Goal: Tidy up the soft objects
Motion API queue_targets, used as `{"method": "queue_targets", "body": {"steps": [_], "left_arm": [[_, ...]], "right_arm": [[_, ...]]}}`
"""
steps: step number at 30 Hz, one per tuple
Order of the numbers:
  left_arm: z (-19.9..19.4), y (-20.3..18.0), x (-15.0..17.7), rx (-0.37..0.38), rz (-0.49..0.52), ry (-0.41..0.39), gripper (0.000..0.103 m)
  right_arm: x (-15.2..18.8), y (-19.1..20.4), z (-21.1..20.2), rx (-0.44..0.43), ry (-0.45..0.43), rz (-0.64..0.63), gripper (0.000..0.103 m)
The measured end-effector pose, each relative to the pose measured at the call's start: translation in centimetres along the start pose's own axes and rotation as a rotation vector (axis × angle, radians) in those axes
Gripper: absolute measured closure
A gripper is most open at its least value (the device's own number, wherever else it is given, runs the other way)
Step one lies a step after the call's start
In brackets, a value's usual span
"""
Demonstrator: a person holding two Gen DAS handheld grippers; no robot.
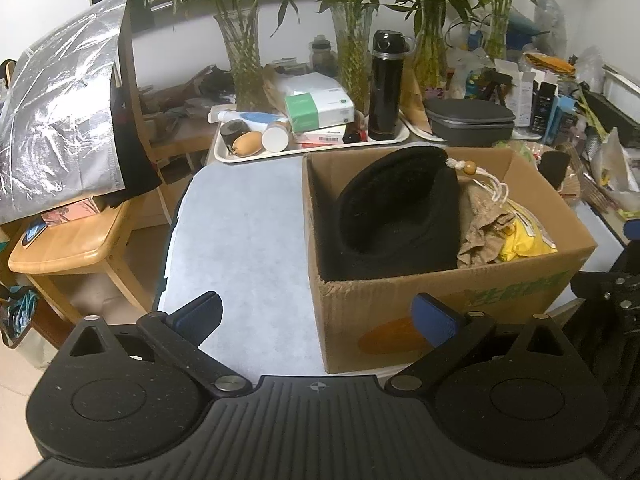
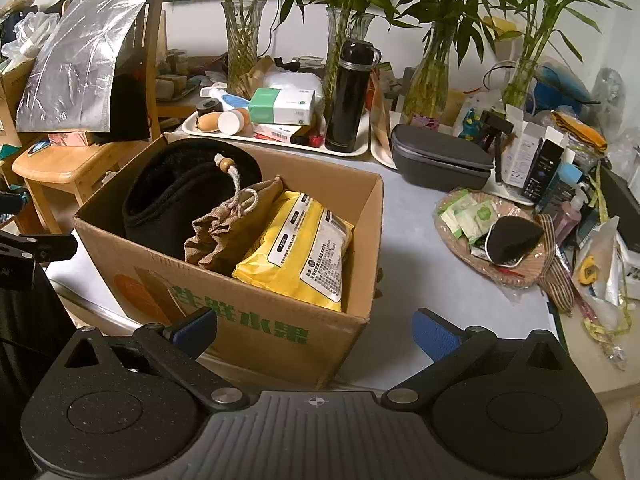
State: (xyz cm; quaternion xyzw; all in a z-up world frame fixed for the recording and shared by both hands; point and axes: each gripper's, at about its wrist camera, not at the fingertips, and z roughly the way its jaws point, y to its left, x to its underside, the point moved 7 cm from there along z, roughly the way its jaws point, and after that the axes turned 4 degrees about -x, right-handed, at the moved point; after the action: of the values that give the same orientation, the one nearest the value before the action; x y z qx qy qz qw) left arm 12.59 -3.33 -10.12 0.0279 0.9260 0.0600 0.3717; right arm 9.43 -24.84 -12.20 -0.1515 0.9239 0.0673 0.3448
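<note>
A cardboard box (image 1: 440, 304) (image 2: 256, 332) stands on the pale table. Inside it lie a black felt hat (image 1: 396, 212) (image 2: 176, 196), a brown drawstring pouch (image 1: 484, 228) (image 2: 232, 232) and a yellow wipes pack (image 1: 524, 240) (image 2: 304, 248). My left gripper (image 1: 316, 320) hovers open in front of the box's near left corner, nothing between its fingers. My right gripper (image 2: 316, 330) is open too, low before the box's near right corner, holding nothing.
A white tray (image 1: 312, 148) (image 2: 280, 140) with a black flask (image 1: 385, 88) (image 2: 350, 96), tissue box and small items sits behind the box. A dark case (image 2: 440, 160), a woven basket (image 2: 516, 276) of sachets, glass vases with bamboo, and clutter fill the right. A wooden chair (image 1: 76, 240) stands left.
</note>
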Motion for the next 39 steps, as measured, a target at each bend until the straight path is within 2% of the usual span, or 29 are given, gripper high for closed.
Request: {"method": "queue_targets", "body": {"steps": [39], "left_arm": [[0.05, -0.59, -0.04, -0.007, 0.006, 0.011, 0.0]], "right_arm": [[0.39, 0.0, 0.25, -0.006, 0.016, 0.011, 0.0]]}}
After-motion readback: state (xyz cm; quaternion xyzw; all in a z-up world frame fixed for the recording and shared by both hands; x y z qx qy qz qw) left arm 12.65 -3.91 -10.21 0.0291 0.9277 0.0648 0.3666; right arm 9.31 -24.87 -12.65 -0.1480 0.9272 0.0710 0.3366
